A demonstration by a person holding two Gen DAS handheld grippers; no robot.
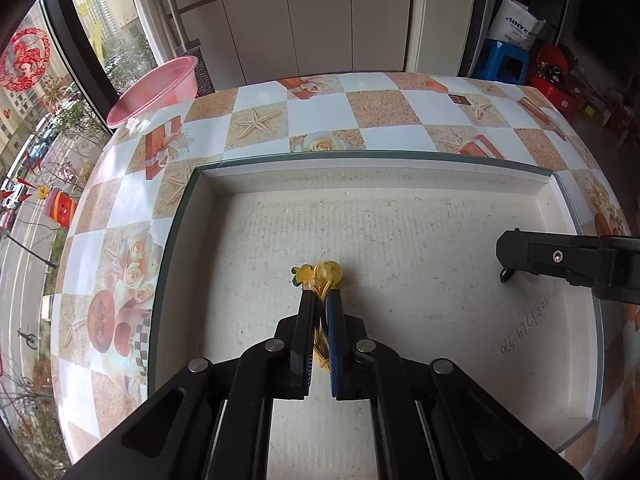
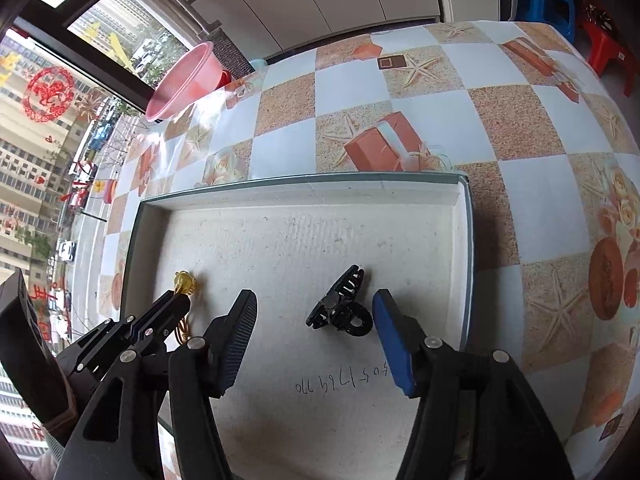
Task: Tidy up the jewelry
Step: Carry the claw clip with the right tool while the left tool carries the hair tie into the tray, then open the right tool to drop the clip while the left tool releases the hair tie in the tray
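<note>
At nine o'clock in the tray [image 2: 304,236], the left gripper [image 1: 320,296] is pinching the yellow hair tie [image 1: 318,274] narrowly, its beads poking past the tips. At three o'clock, the right gripper [image 2: 316,304] is spreading wide around the black claw clip [image 2: 340,306], apparently just released. Lowering gently before letting go should keep both pieces apart.

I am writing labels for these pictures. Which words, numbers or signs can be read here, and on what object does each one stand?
"SINVE...": the white bag behind the table; the rest is cut off, and the small print below is blurred.
Handwritten digits on the tray floor: upside down, roughly "05176490"; uncertain.
Red paper-cut on the window: a picture, no readable characters.
</note>
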